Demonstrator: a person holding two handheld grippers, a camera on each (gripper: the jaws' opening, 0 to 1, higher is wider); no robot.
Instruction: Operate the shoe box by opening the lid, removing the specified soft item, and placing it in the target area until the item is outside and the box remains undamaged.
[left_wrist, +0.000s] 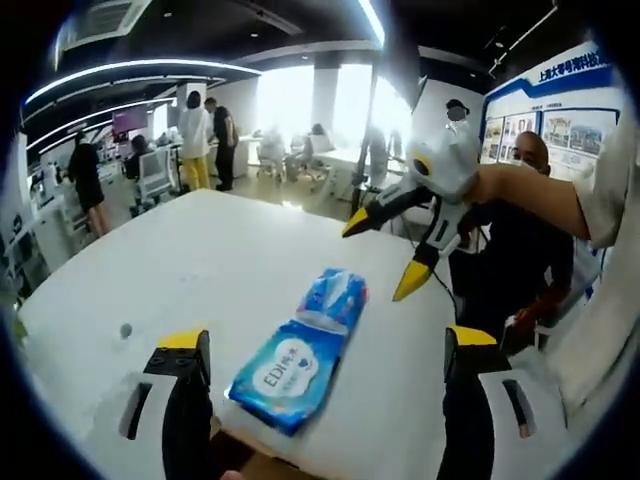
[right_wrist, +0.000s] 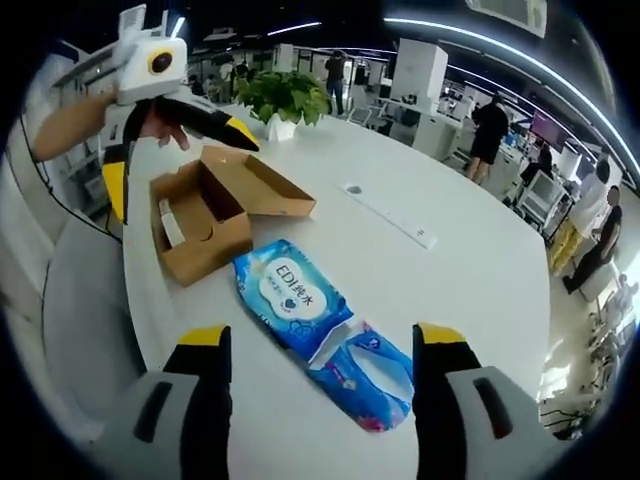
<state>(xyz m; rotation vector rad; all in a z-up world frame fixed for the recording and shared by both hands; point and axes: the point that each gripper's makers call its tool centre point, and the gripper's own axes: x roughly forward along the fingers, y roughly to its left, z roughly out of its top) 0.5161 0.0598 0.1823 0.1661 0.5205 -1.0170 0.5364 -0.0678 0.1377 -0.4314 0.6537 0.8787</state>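
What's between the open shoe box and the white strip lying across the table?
In the right gripper view, bare white table lies between the shoe box and the white strip; the blue wipes pack sits nearer the camera.

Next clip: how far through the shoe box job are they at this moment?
Nearly finished, it seems. Done: the shoe box sits with its lid open, and the blue wipes pack lies flat on the white table outside the box. In hand: nothing; the right gripper is open around the pack without clamping it, and the left gripper is open too. Left: only pulling away. No damage to the box is visible.
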